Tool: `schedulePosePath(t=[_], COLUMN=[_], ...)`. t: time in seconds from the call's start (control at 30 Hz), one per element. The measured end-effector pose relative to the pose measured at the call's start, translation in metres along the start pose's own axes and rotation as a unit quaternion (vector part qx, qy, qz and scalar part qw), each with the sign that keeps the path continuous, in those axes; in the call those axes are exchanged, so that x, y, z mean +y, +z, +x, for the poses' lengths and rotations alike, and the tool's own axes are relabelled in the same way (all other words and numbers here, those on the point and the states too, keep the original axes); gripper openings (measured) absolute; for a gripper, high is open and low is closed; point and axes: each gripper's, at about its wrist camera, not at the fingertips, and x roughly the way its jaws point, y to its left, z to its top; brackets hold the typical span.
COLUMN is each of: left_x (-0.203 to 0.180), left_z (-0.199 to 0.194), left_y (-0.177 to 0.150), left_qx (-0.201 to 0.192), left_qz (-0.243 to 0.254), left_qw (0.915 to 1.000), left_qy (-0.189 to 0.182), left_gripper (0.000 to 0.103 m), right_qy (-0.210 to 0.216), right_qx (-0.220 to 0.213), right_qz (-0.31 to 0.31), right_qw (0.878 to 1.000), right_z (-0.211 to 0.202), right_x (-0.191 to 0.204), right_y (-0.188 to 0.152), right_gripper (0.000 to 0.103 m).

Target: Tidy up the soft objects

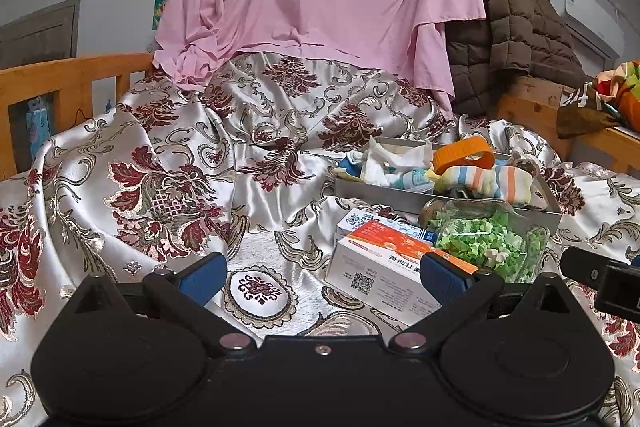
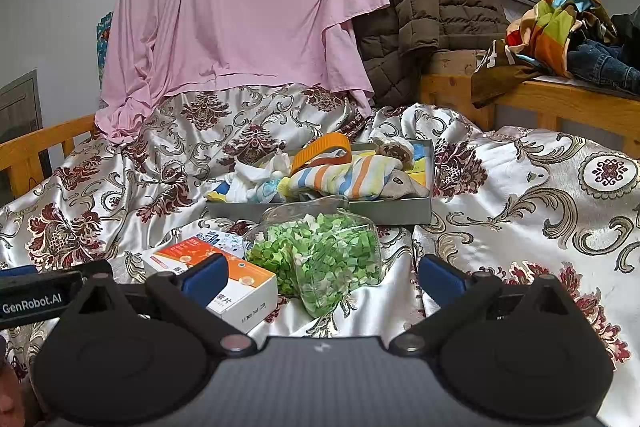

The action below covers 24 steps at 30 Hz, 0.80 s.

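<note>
Seemingly well along: the striped sock (image 2: 352, 179), tissues (image 2: 260, 175) and orange band (image 2: 320, 151) fill the grey tray (image 2: 384, 213); both the left gripper (image 1: 322, 277) and the right gripper (image 2: 320, 277) gape wide and empty before it, beside the boxes (image 2: 224, 267) and the jar (image 2: 320, 251).

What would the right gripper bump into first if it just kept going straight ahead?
Most likely the clear bag of green pieces, lying right ahead between the open fingers of the right gripper. The grey tray sits behind it. Depth is hard to judge.

The right tool (image 2: 320, 277) hovers wide open above the bed (image 2: 520, 195). Just ahead lies a jar (image 2: 320, 255) of green bits, a box (image 2: 224, 267) beside its left finger, a tray (image 2: 384, 211) holding a striped sock (image 2: 344, 179) beyond.
</note>
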Motion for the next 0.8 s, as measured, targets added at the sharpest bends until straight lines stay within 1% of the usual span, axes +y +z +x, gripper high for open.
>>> schedulePosePath(t=[0.8], left_x=[0.0012], left_z=[0.0002], left_y=[-0.0004], left_qx=[0.001], left_qz=[0.001], left_qw=[1.0000], left_qy=[0.001], left_gripper=[0.102], right_qy=[0.000], right_qx=[0.001], right_qz=[0.000], right_qw=[1.000], right_z=[-0.0001], right_x=[0.0015], right_y=[-0.0006], right_gripper=[0.103])
